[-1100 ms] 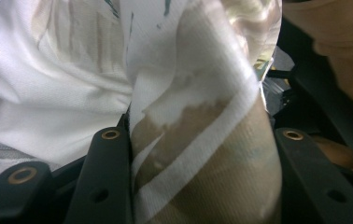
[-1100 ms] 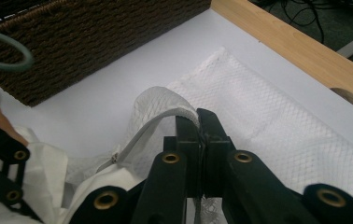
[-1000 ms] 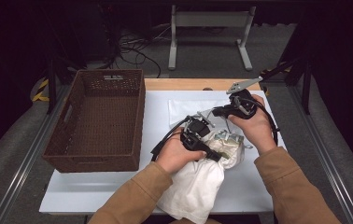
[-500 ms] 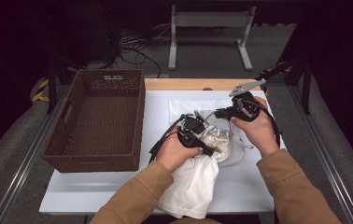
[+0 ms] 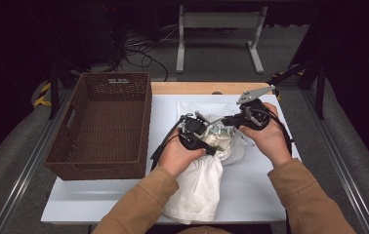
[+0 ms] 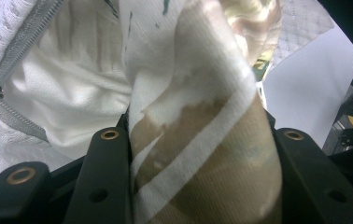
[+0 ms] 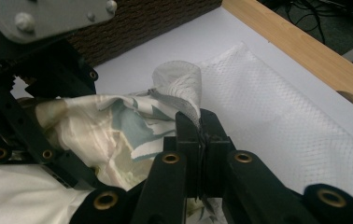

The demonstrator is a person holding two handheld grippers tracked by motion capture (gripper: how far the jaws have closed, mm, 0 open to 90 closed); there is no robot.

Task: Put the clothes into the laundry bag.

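So the person is stuffing clothes into a white mesh laundry bag (image 5: 231, 105) lying on the white table (image 5: 124, 204), right of the wicker basket (image 5: 102, 124). The left gripper (image 6: 198, 154) is clamping a wad of patterned fabric (image 6: 212, 154), cream with tan stripes, and you can see the bag's grey zipper (image 6: 20, 46) running along its left side in the left gripper view. The right gripper (image 7: 201, 135) is squeezed tight on the edge of the mesh bag's opening (image 7: 184, 91), holding it lifted like a little flap. Compared with a second ago, the left gripper is sitting a bit farther up the table and closer to the right one, so the patterned piece looks like it's going into the mouth of the bag now rather than hanging outside. A plain white garment (image 5: 199, 187) is trailing off toward the table's near edge, so I'd say the packing isn't finished. The bag opening needs to stay propped up.
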